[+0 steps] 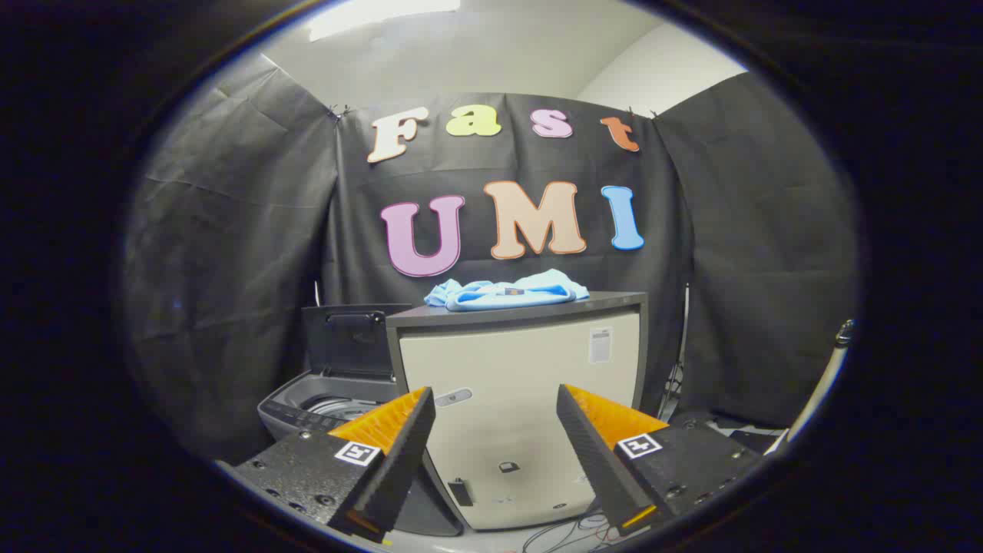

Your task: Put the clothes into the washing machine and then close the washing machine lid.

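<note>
Light blue clothes [507, 291] lie in a crumpled heap on the dark top of a cream cabinet [522, 399], well beyond and above my fingers. Left of the cabinet stands a grey top-loading washing machine [326, 403] with its lid [345, 338] raised upright at the back and the drum opening showing. My gripper [495, 426] is open, its two fingers spread wide with nothing between them, pointing at the cabinet's front.
Black cloth walls close the booth behind and on both sides. Cables [568, 534] trail on the floor below the cabinet. A pale pole [822, 384] leans at the far right.
</note>
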The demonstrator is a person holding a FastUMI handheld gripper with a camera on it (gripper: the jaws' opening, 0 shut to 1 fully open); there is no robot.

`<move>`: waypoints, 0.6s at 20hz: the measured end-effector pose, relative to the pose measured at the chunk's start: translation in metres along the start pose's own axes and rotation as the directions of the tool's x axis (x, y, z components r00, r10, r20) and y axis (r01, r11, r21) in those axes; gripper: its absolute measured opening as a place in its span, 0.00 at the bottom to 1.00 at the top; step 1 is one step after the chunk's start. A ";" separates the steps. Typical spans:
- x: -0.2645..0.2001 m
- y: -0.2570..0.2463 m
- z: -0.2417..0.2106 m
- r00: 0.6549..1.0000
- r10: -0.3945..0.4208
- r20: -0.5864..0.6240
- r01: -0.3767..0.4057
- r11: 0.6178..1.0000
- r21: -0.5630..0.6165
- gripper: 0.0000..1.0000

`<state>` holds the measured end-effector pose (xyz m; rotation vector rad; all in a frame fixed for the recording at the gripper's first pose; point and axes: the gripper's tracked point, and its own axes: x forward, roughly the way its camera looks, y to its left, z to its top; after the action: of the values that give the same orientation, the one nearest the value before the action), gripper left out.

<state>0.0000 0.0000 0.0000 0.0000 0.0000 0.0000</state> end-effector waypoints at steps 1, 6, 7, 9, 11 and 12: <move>0.001 0.000 0.000 1.000 0.000 -0.001 0.000 1.000 0.005 0.97; 0.002 -0.002 0.012 1.000 0.004 0.007 -0.004 1.000 0.025 0.97; 0.003 -0.001 0.014 1.000 0.007 0.009 -0.007 0.999 0.035 0.97; 0.004 -0.002 0.017 1.000 0.007 0.005 -0.007 0.999 0.048 0.97; 0.007 -0.001 0.020 1.000 0.011 -0.001 -0.011 0.999 0.051 0.97; 0.009 -0.001 0.021 1.000 0.010 -0.006 -0.010 0.999 0.044 0.97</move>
<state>0.0092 -0.0014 0.0209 0.0445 0.0064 0.0101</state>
